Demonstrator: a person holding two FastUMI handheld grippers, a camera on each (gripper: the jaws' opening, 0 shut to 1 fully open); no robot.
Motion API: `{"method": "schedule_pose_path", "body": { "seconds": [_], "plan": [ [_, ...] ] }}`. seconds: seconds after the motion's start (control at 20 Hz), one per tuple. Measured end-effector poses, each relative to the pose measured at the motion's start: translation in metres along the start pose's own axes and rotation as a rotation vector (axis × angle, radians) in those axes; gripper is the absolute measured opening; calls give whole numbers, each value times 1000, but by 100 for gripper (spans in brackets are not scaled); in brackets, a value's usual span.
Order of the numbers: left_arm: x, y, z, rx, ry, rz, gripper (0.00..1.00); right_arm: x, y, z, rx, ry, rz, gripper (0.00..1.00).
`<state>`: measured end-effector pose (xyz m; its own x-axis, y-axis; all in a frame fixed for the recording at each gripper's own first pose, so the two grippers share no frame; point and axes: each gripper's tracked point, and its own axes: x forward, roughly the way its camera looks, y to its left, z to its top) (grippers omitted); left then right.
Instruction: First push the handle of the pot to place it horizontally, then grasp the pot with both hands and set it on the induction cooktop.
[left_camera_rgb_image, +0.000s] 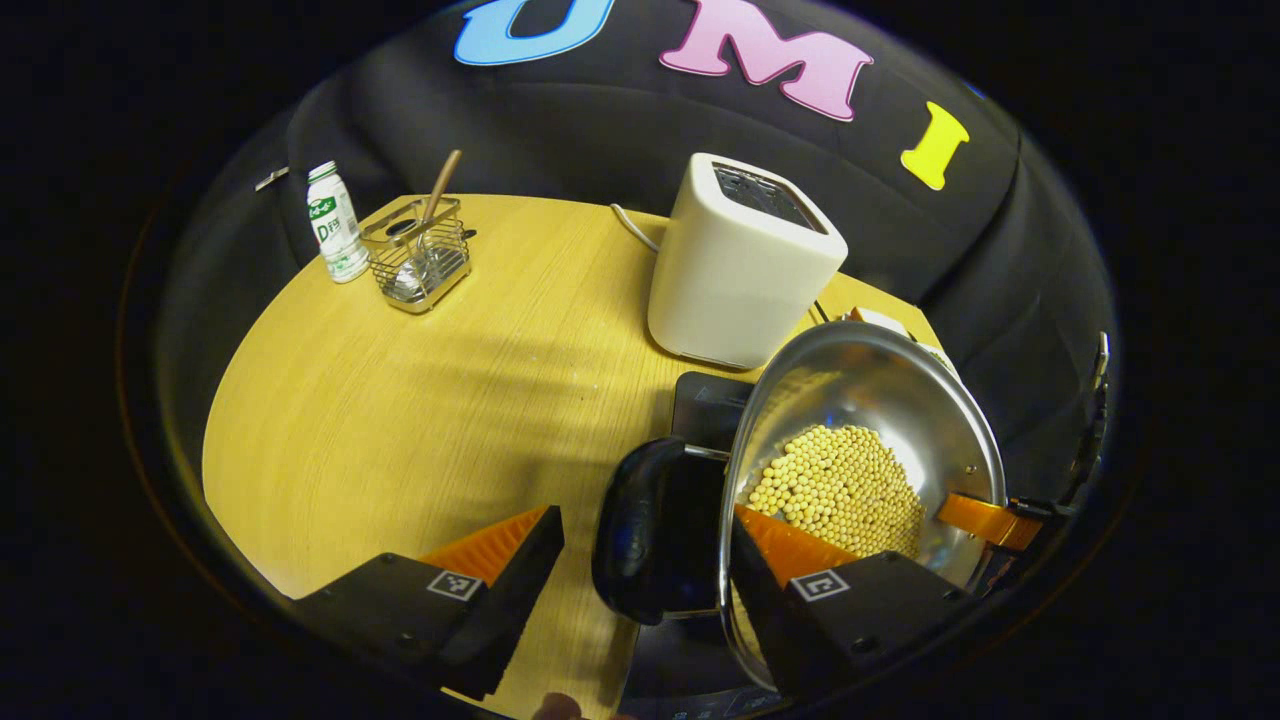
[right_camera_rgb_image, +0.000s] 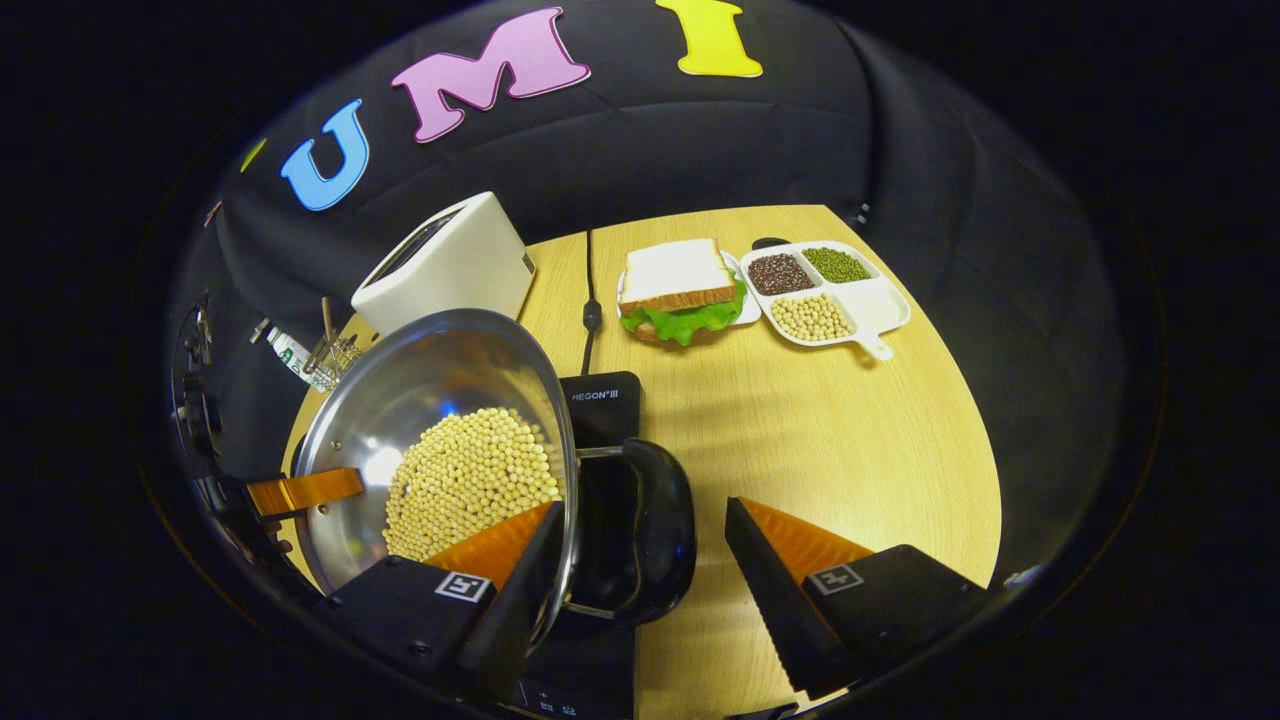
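- Left gripper (left_camera_rgb_image: 640, 545): set wide, straddling the pot's (left_camera_rgb_image: 880, 400) near-side handle (left_camera_rgb_image: 640, 530), not clamped.
- Pot: between both grippers, over the induction cooktop (right_camera_rgb_image: 600, 405) on the bench (left_camera_rgb_image: 400, 400).
- Right gripper (right_camera_rgb_image: 640, 545): equally wide, astride the opposite handle (right_camera_rgb_image: 650, 530).

In the left gripper view, the induction cooktop (left_camera_rgb_image: 708, 405) lies mostly hidden under the pot (left_camera_rgb_image: 880, 440) at lower right, and the pot's near rim is covered by a finger (left_camera_rgb_image: 790, 560). The toaster (left_camera_rgb_image: 740, 265) hides the table behind it. In the right gripper view, the bottle (right_camera_rgb_image: 290, 357) and wire rack (right_camera_rgb_image: 335, 352) at middle left are too small and half hidden by the pot's rim.
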<state>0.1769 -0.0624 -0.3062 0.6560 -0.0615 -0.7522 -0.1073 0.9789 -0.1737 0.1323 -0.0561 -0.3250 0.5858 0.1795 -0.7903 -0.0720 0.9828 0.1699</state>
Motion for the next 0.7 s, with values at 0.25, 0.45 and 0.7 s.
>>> {"method": "schedule_pose_path", "body": {
  "seconds": [0.25, 0.45, 0.7],
  "plan": [
    [-27, 2, 1, 0, -36, 6, 96, -25, 2, 9, 3, -62, -4, 99],
    [-55, -1, 11, 55, -90, 11, 96, -59, 5, 21, 9, -162, -32, 99],
    [-100, -5, 22, 141, -166, -31, 95, -109, 7, 27, -16, -296, -96, 99]
  ]
}}
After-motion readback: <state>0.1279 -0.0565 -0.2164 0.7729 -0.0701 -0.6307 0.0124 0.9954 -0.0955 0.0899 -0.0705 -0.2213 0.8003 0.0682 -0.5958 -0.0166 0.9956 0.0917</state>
